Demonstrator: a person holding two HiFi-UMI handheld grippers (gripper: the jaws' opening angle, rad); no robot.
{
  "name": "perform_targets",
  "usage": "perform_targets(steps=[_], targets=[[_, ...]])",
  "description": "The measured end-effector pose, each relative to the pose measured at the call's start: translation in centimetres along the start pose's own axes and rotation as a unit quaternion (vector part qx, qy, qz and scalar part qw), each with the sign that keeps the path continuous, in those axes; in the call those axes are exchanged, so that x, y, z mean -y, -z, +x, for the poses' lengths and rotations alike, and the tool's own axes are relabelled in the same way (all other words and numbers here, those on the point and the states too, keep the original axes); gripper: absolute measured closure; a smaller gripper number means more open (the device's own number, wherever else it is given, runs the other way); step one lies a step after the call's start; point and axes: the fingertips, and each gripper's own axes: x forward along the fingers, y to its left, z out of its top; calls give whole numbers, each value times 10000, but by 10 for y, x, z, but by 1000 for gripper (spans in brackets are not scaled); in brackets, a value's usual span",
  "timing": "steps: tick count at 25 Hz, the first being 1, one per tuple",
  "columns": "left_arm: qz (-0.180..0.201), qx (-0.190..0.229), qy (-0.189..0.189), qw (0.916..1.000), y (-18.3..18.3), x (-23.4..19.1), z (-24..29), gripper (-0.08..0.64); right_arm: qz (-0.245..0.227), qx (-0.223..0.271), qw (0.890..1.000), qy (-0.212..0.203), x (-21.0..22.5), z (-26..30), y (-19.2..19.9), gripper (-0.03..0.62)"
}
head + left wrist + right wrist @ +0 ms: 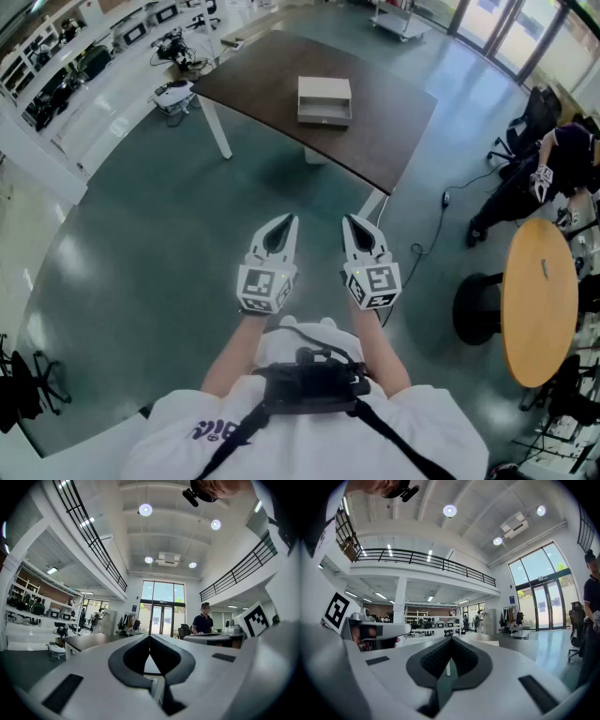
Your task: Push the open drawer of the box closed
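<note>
White box, well ahead of right hand-held gripper

Two hand-held grippers are in the head view: one left hand-held gripper and one right hand-held gripper. They carry two cubes in all, the left marker cube and the right marker cube. There is one box with one drawer, on one dark worktop. To the right are one round wooden table and one person. The left gripper view shows four round ceiling lights.
</note>
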Motion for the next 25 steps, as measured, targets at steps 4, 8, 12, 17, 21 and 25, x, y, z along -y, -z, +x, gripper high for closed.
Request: perform_targets(steps=[4, 8, 12, 17, 21, 25], targets=[[-25, -16, -7, 10000, 0, 4, 2, 551, 103, -34, 9999, 80, 7, -8, 4, 588], [-53, -39, -27, 10000, 1, 17, 9, 551, 192, -53, 9998, 89, 19, -18, 5, 588], [-101, -71, -63, 9999, 6, 30, 11, 551, 316, 74, 9994, 74, 28, -33, 2, 588], [-194, -87, -170, 9996, 14, 54, 22, 551, 406, 105, 9991, -47, 51, -52, 5, 588], [-217, -129, -232, 9994, 23, 73, 32, 551, 469, 105, 9987, -175, 67, -61, 11, 588], [-250, -201, -259, 9991, 31, 103, 47, 551, 572, 97, 9981, -229, 97, -73, 17, 588]])
